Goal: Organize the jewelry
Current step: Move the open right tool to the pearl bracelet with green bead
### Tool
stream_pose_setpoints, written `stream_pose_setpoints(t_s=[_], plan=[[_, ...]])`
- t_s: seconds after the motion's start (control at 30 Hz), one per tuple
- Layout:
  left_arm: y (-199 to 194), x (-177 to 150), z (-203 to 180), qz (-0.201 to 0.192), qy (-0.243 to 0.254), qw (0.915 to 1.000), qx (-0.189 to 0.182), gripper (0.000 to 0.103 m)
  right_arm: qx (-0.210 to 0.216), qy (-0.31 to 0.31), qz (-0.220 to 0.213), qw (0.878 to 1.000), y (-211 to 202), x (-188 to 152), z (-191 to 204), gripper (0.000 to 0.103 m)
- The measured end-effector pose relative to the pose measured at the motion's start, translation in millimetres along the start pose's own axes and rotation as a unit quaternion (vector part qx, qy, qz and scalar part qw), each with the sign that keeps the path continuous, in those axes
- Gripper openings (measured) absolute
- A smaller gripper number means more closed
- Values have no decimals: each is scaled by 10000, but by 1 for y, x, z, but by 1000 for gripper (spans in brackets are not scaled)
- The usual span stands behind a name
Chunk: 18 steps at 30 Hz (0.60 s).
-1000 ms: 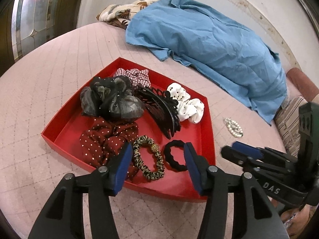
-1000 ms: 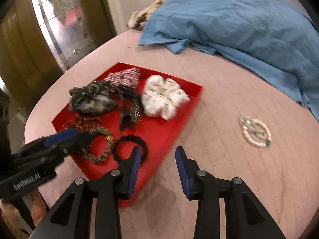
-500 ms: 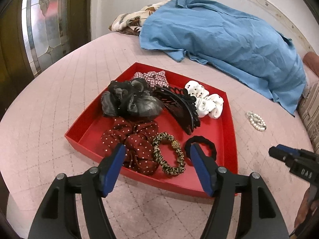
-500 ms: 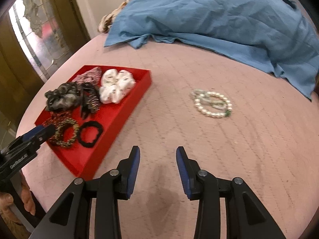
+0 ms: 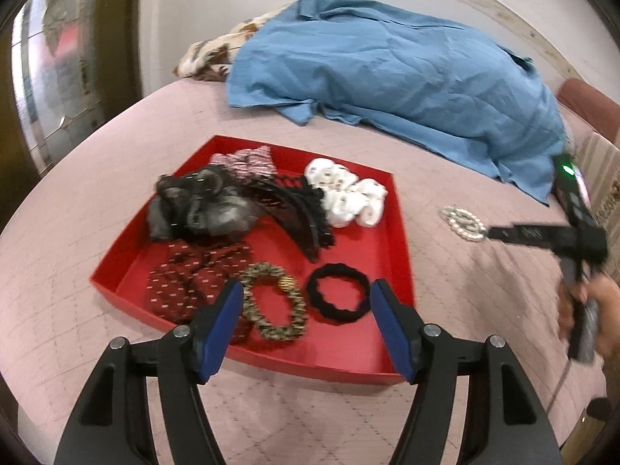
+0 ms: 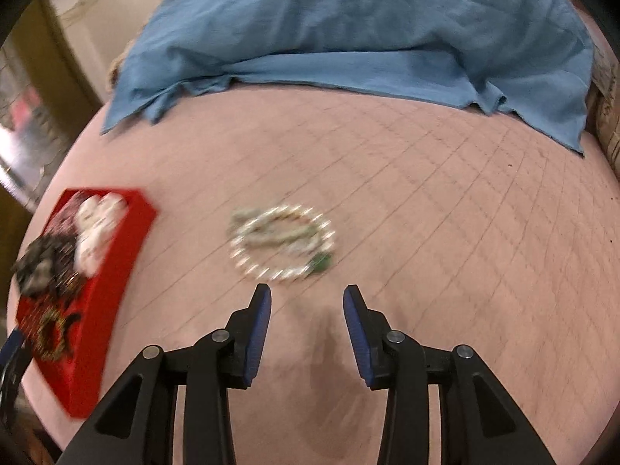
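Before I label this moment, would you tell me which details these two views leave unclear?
- Pearl bracelet: right wrist view, motion blur hides its beads and the green piece at its edge; small in the left wrist view.
- Red tray: right wrist view, blurred and cut off at the left edge, so its contents smear together.
- Right gripper: left wrist view, blurred, so its fingers cannot be told apart.
- Patterned cloth: left wrist view, mostly under the blue cloth.

Pearl bracelet point(image 6: 282, 243): lying flat and coiled on the pink quilted surface, a green bit at its edge, just ahead of my right gripper point(image 6: 307, 302), well apart from the tray.
Red tray point(image 5: 399, 228): sitting open on the same surface, holding scrunchies, a black claw clip point(image 5: 298, 209) and a black hair tie point(image 5: 338, 293).
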<state>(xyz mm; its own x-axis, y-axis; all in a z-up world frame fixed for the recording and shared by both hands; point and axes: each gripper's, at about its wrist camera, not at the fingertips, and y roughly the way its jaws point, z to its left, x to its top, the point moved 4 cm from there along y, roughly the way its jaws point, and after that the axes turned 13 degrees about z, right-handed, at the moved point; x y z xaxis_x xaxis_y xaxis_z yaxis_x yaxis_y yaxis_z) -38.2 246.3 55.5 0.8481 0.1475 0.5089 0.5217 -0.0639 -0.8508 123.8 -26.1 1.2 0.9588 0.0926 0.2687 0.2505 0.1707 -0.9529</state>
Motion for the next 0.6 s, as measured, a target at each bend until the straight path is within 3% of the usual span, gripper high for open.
stream_pose_setpoints(t_s=[0.23,0.37,0.4,0.5,0.6], plan=[[7,1,-17,49,261,9995,-145,67,6,183,109,9998,33,33,-11,39],[8,2,-18,64,275,9996,-96,67,-212,69,120,9997,36,36,-13,18],[9,2,-18,69,267,9996,-100,67,-318,-20,162,9994,35,33,-14,12],[8,2,-18,65,257,9996,-97,67,-516,-66,228,9984,27,13,-26,12],[5,0,-18,22,274,9996,-74,67,-402,50,265,9988,14,-18,-45,10]])
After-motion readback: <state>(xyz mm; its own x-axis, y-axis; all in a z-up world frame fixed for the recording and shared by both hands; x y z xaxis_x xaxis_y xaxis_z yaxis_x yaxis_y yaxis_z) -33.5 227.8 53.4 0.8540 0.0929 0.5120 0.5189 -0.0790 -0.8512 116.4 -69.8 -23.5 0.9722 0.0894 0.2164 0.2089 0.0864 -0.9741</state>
